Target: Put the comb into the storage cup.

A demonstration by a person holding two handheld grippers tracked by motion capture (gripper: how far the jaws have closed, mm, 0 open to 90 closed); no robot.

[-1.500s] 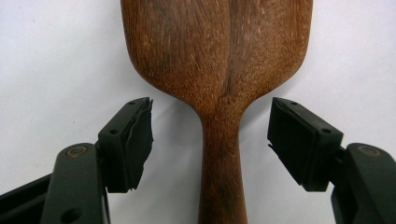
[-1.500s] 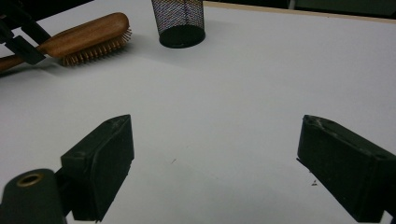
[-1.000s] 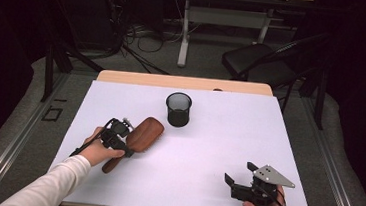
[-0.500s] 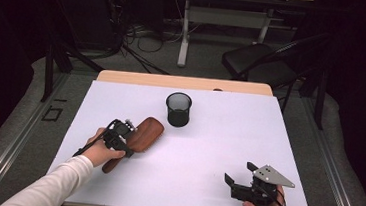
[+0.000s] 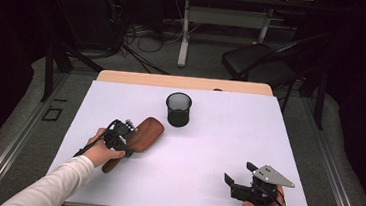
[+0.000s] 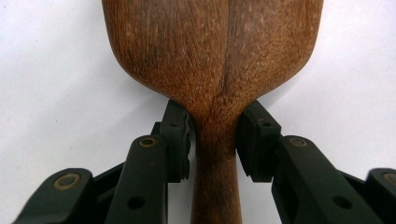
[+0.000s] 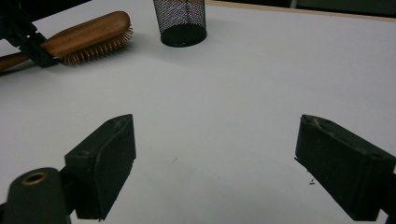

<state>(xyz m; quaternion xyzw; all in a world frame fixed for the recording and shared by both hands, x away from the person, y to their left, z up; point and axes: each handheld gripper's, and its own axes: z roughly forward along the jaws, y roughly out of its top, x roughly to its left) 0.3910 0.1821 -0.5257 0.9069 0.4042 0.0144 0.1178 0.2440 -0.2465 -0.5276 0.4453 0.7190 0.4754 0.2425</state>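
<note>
no readable text (anywhere), no labels

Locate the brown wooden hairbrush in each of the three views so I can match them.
High view: brown wooden hairbrush left of centre on the white table, left gripper at its neck.
Left gripper view: hairbrush at top centre, back up, handle running down between the jaws.
Right gripper view: hairbrush top left, bristles down.
Shared landmark: black mesh cup.

Table [image 5: 217,151] bears hairbrush [image 5: 145,134], mesh cup [image 5: 178,109].

A black mesh pen cup [image 5: 178,109] stands upright on the white table [image 5: 228,137], far centre; a dark chair [image 5: 259,64] sits beyond, far right.
</note>
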